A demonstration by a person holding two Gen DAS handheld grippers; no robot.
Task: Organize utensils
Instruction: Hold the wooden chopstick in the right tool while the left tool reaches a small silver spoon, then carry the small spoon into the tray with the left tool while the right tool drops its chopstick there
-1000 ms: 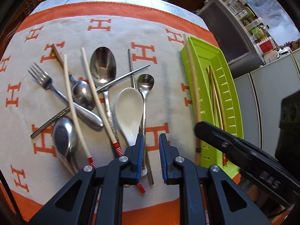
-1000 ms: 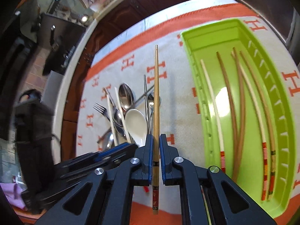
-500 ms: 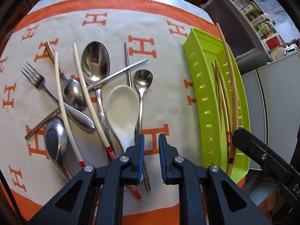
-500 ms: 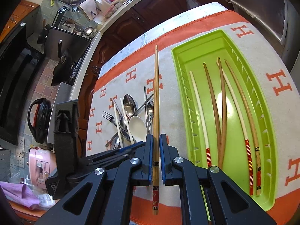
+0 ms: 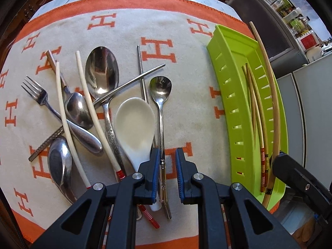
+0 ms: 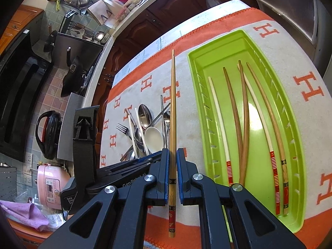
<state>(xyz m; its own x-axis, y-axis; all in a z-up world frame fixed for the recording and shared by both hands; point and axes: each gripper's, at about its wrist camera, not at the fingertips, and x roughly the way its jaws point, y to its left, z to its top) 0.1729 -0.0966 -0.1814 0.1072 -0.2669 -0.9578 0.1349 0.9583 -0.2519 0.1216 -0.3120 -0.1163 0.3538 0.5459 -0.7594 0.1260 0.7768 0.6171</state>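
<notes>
Right hand-held gripper [image 6: 171, 172]: clamped on bamboo chopstick [image 6: 172, 112], held over the cloth [image 6: 191, 112] just left of the green tray [image 6: 298, 145]; from the left wrist view same chopstick sits above the tray's far wall. Tray: five chopsticks lying lengthwise, two brown ones crossed in the middle. Left hand-held gripper [image 5: 167, 174]: jaws nearly together, narrow gap, nothing clamped; pointing steeply down over the utensil pile, metal spoon handle [image 5: 161, 124] showing in the gap against the left pad, contact unclear. Pile on cloth left of tray: white spoon [image 5: 136, 122], big spoon [image 5: 101, 70], fork [image 5: 38, 93], two white chopsticks, crossed metal chopsticks, two more spoons.
</notes>
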